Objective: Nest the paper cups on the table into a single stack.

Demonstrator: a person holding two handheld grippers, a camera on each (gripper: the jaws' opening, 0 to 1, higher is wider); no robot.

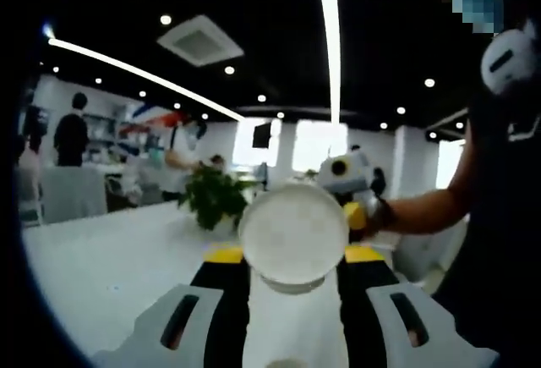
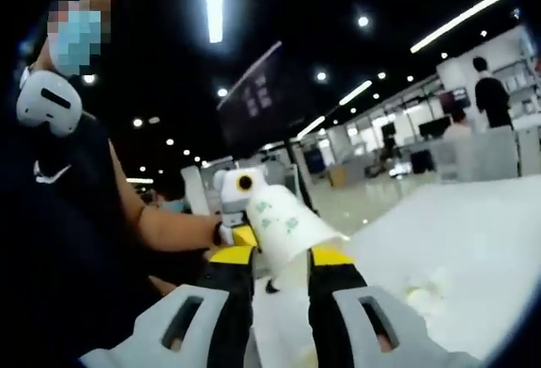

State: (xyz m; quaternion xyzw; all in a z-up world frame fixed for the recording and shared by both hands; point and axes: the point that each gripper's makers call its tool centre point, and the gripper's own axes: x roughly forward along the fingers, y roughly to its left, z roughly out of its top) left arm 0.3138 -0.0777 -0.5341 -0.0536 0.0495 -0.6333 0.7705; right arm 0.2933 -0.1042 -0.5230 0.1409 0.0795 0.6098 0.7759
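In the left gripper view a white paper cup [image 1: 293, 233] sits between my left gripper's [image 1: 293, 255] yellow-tipped jaws, one round end facing the camera. My right gripper [image 1: 351, 184] is close behind it on the right, on a person's hand. In the right gripper view a paper cup with green print [image 2: 287, 224] lies tilted between my right gripper's [image 2: 281, 255] jaws, and my left gripper [image 2: 240, 189] is right behind its narrow end. I cannot tell whether this is one cup or two nested. Blurred white cup shapes [image 2: 423, 288] lie on the table.
The white table [image 1: 110, 266] runs left and forward. A green potted plant [image 1: 215, 197] stands on it behind the cup. The person holding the grippers stands at the table's edge [image 2: 68, 216]. Other people and desks are far behind.
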